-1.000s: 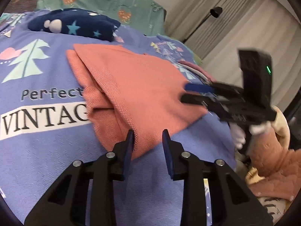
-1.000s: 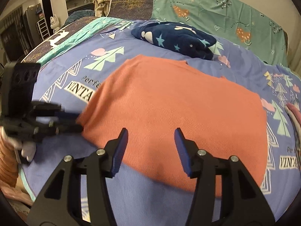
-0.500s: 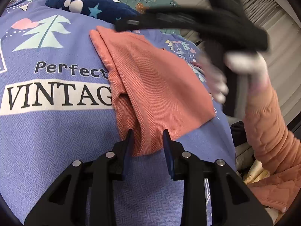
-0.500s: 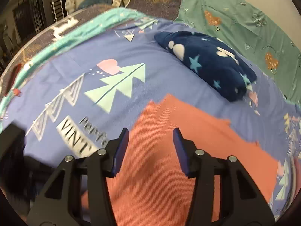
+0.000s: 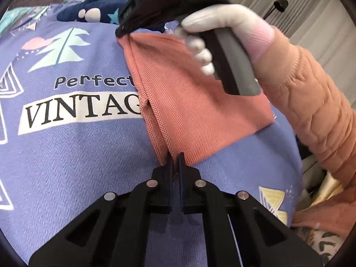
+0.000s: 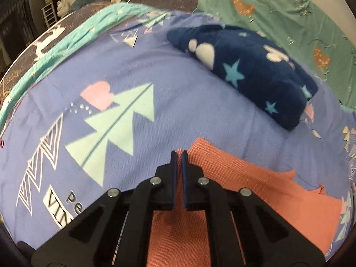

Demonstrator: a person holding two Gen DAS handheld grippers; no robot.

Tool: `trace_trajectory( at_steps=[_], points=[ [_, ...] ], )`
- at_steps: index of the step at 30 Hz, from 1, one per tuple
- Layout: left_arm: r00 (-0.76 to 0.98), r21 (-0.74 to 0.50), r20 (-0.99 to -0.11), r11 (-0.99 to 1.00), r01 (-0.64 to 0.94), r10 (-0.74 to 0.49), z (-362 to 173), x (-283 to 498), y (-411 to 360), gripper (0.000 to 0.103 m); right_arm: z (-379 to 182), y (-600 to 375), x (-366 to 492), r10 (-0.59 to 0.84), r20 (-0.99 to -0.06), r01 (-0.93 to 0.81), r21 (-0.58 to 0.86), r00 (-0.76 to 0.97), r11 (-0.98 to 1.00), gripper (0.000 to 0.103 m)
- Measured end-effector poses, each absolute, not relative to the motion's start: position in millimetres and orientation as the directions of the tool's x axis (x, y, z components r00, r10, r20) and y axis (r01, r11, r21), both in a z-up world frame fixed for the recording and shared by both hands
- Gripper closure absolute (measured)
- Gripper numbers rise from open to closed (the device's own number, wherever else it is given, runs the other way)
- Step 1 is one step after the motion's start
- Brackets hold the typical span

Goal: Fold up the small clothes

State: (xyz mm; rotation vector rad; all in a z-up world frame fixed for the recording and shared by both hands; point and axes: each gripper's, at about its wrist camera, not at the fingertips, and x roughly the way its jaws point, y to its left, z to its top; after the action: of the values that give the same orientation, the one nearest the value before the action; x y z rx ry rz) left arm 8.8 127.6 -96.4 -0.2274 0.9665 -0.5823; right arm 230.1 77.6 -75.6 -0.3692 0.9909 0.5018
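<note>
Both grippers have shut since the earlier frames, the left gripper (image 5: pixel 175 159) pinching the near corner of the salmon garment (image 5: pixel 195 102) on the purple bedspread (image 5: pixel 73 155), the right gripper (image 6: pixel 178 154) its far corner, so either shallow bite could slip when lifted.

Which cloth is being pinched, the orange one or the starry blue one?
The orange garment; both grippers pinch its corners. The starry navy cloth lies untouched behind.

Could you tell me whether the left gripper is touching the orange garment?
Touching: in the left wrist view, the left gripper is shut on the orange garment's near corner.
</note>
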Motion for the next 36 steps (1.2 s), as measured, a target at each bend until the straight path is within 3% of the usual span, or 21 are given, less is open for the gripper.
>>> trace_trajectory(
  at_steps=[4,8,13,16,17,21,23,24,31,36],
  points=[
    [0.434,-0.428,-0.71,0.829,0.359,-0.554,-96,9,129,0.098,-80,74,232,0.276,-0.855,-0.567,-0.026,0.439,0.824,0.095],
    [0.448,-0.425,-0.707,0.836,0.349,-0.547,-93,2,133,0.098,-47,58,220,0.325,-0.801,-0.556,-0.01,0.502,0.831,0.072],
    [0.487,-0.38,-0.717,0.865,0.327,-0.499,-82,-6,140,0.096,-31,31,213,0.309,-0.791,-0.55,-0.041,0.527,0.834,0.072],
    [0.528,-0.376,-0.684,0.864,0.335,-0.503,-66,-7,140,0.096,-41,27,215,0.293,-0.812,-0.545,-0.037,0.505,0.837,0.092],
    [0.54,-0.379,-0.665,0.856,0.351,-0.516,-60,-5,137,0.096,-49,27,216,0.288,-0.822,-0.542,-0.029,0.491,0.84,0.093],
    [0.501,-0.375,-0.69,0.85,0.369,-0.522,-69,5,119,0.092,-89,34,225,0.27,-0.863,-0.513,0.016,0.426,0.858,0.093],
    [0.467,-0.352,-0.745,0.875,0.331,-0.477,-90,12,114,0.092,-94,38,223,0.274,-0.84,-0.51,-0.004,0.468,0.86,0.093],
    [0.481,-0.362,-0.728,0.87,0.336,-0.489,-92,9,116,0.092,-95,39,224,0.272,-0.84,-0.506,-0.003,0.469,0.862,0.093],
    [0.486,-0.345,-0.731,0.874,0.343,-0.479,-89,9,114,0.089,-86,27,232,0.319,-0.857,-0.504,0.082,0.404,0.86,0.093],
    [0.483,-0.357,-0.726,0.869,0.343,-0.489,-89,7,115,0.089,-53,12,200,0.344,-0.779,-0.514,0.033,0.524,0.857,0.093]
  ],
)
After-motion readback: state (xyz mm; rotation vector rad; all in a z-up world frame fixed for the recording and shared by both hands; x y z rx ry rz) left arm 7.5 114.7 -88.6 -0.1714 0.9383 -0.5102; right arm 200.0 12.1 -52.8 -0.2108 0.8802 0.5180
